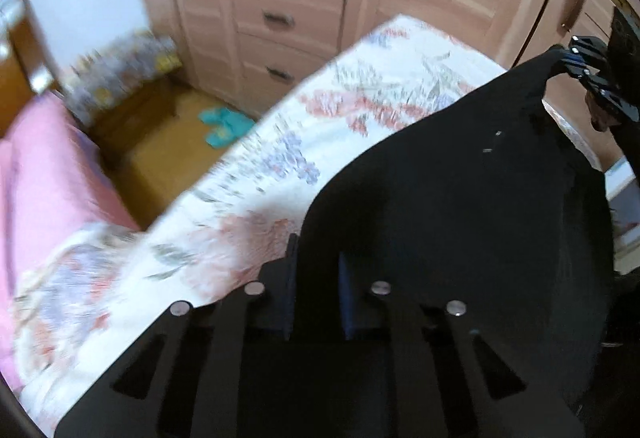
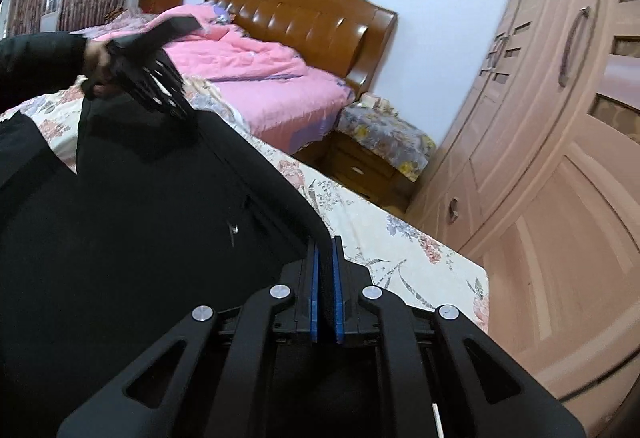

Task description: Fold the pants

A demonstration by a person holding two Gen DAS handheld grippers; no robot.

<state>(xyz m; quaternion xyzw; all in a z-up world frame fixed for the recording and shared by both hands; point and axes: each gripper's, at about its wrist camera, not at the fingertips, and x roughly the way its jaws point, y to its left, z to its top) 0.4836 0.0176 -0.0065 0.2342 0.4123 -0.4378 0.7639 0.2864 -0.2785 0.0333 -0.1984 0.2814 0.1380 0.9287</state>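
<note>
From my remote station I record the following. The black pants [image 2: 132, 222] are held up off the floral sheet [image 2: 400, 250] of the bed, stretched between both tools along one edge. The right gripper [image 2: 325, 258] has its jaws clenched on that edge: in the right wrist view a dark band of cloth sits squeezed between the two blue pads [image 2: 315, 290], and the garment spreads away to the left. The left gripper [image 1: 316, 258] is likewise closed on the pants; in the left wrist view black fabric fills the narrow gap between its fingers and rises up and to the right as a broad dark sheet [image 1: 460, 198]. That view is blurred, so I cannot make out finer detail of the grip. Each tool shows in the other's camera: the right gripper appears at the far upper right corner of the cloth [image 1: 576, 66], and the left gripper, with the operator's hand [image 2: 98, 72] around it, appears at the upper left corner [image 2: 188, 118]. Beyond the floral sheet I note a pink quilt [image 2: 272, 86] against a brown headboard [image 2: 304, 18], a nightstand [image 2: 372, 166] with a patterned cover, a pink-toned wardrobe [image 2: 552, 158], and turquoise slippers [image 1: 224, 124] on the wooden floor [image 1: 168, 158].
</note>
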